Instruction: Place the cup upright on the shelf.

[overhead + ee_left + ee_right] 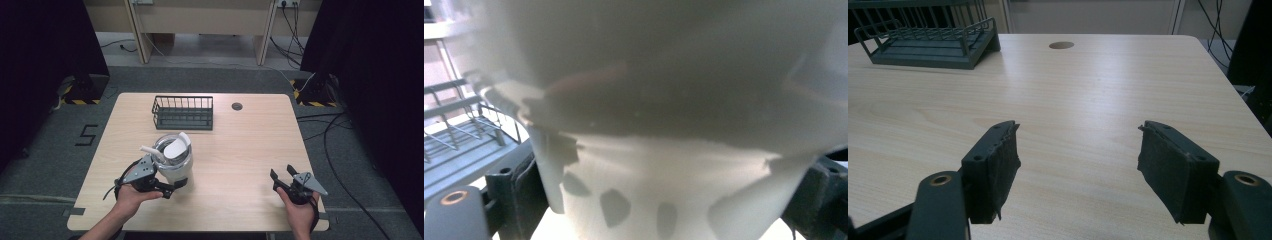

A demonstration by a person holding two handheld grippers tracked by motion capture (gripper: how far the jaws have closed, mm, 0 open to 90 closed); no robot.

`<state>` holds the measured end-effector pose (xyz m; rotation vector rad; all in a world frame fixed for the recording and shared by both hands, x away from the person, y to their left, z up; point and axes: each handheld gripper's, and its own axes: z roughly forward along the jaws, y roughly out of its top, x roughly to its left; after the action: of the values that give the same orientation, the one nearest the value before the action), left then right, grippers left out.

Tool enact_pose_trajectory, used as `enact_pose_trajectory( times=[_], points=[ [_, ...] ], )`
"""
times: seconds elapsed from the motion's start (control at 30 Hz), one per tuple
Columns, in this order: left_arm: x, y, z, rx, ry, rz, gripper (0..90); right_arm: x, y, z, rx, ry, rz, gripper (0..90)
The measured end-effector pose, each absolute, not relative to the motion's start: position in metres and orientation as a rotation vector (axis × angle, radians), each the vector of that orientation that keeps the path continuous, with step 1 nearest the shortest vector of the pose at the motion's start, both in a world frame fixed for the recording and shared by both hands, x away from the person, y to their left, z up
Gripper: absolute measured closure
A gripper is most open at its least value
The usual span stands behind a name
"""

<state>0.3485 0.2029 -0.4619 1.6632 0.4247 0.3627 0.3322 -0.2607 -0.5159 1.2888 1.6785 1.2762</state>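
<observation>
Table (1088, 100): pale wood-grain laminate, smooth, slight sheen. Rack (183, 112): dark coated wire, matt. Jug (172, 165): white plastic, smooth, semi-gloss. Right claw (1078, 165) pads (1168, 167): rough black foam, frayed edges.

A pale wooden worktop (240, 150) carries a dark wire basket (183, 113) toward twelve o'clock, slightly left of centre. At the basket's three o'clock sits a small round hole (237, 106), probably a cable port. Cables (330, 145) trail over the grey floor (45, 150) at the worktop's three o'clock.
</observation>
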Motion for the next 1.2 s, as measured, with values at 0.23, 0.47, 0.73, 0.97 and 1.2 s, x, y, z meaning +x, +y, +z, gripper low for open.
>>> enact_pose_trajectory(
  times=[0.23, 0.47, 0.73, 0.97, 1.2],
  points=[
    [0.359, 0.207, -0.450, 1.641, 0.443, 0.388, 9.6, 0.332, -0.261, -0.516, 1.286, 1.681, 1.272, 32.2],
    [0.369, 0.212, -0.440, 1.619, 0.466, 0.412, 9.6, 0.332, -0.261, -0.516, 1.287, 1.682, 1.273, 32.2],
    [0.382, 0.219, -0.429, 1.593, 0.469, 0.478, 9.6, 0.332, -0.261, -0.516, 1.285, 1.683, 1.276, 32.2],
    [0.392, 0.223, -0.421, 1.579, 0.488, 0.507, 9.6, 0.332, -0.261, -0.516, 1.288, 1.683, 1.272, 32.2],
    [0.404, 0.223, -0.417, 1.577, 0.497, 0.537, 9.7, 0.332, -0.261, -0.516, 1.297, 1.679, 1.278, 32.2]
  ],
)
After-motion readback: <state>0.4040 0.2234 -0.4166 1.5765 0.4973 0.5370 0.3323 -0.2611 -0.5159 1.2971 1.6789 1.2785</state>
